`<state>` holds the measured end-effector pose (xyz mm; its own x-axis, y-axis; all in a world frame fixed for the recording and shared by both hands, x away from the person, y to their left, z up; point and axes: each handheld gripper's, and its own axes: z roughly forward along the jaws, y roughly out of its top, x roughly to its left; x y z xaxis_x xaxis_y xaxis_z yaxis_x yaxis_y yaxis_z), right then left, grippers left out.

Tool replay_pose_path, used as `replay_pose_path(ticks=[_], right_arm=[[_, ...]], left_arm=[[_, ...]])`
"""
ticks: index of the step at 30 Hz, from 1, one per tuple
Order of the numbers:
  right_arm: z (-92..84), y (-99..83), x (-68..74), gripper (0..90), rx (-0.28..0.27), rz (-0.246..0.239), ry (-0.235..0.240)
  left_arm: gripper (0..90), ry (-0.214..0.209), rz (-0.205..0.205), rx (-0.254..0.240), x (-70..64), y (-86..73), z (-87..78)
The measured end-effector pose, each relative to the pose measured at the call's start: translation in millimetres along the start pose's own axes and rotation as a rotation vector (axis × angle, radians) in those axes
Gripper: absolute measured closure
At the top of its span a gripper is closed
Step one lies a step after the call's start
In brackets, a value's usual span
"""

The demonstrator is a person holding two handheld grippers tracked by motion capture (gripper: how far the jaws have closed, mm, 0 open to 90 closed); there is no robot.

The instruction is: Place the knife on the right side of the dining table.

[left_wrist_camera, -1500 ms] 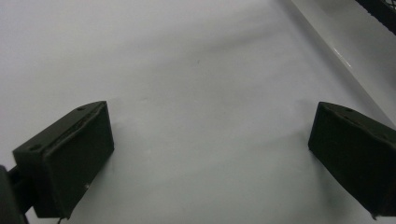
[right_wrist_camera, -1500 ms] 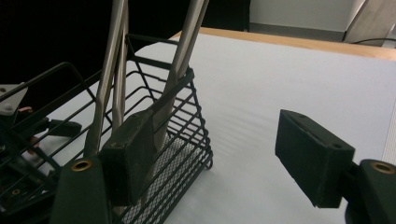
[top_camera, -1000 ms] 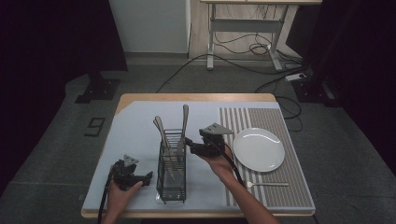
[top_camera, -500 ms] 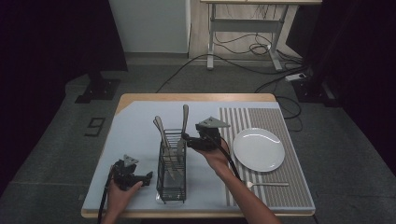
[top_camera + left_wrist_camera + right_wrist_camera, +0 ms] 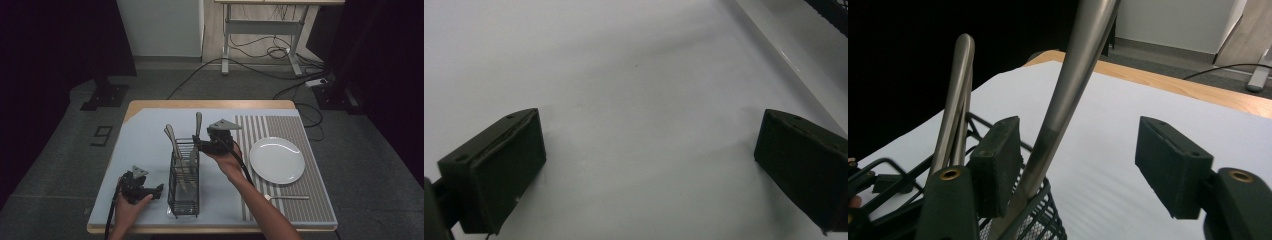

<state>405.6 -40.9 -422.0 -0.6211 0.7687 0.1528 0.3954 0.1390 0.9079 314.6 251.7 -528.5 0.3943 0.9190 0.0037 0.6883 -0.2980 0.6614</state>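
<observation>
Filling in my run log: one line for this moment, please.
right gripper: fingers closing around upright steel knife, not gripping | black wire cutlery basket | left gripper: open

Cutlery (image 5: 198, 131) in basket (image 5: 183, 200), plate (image 5: 277, 160) right.

The right claw (image 5: 199, 145) hangs at a knife (image 5: 195, 145) standing in the wire caddy (image 5: 183, 192); left claw (image 5: 159, 190) rests beside it.
</observation>
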Motion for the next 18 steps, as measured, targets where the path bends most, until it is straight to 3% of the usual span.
replay_pose_path(ticks=[7,15,18], right_arm=[[6.9,1.8,-1.7,42.9,-0.009,0.018,0.061],[11.8,6.8,-4.2,53.3,-0.005,0.010,0.049],[13.0,7.6,-6.5,59.9,0.000,0.022,0.092]], left_arm=[[0.0,0.000,-0.002,-0.002,-0.1,0.0,0.2],[0.0,-0.001,-0.001,-0.001,0.0,0.0,0.1],[0.0,-0.001,-0.001,-0.001,0.0,0.0,0.1]])
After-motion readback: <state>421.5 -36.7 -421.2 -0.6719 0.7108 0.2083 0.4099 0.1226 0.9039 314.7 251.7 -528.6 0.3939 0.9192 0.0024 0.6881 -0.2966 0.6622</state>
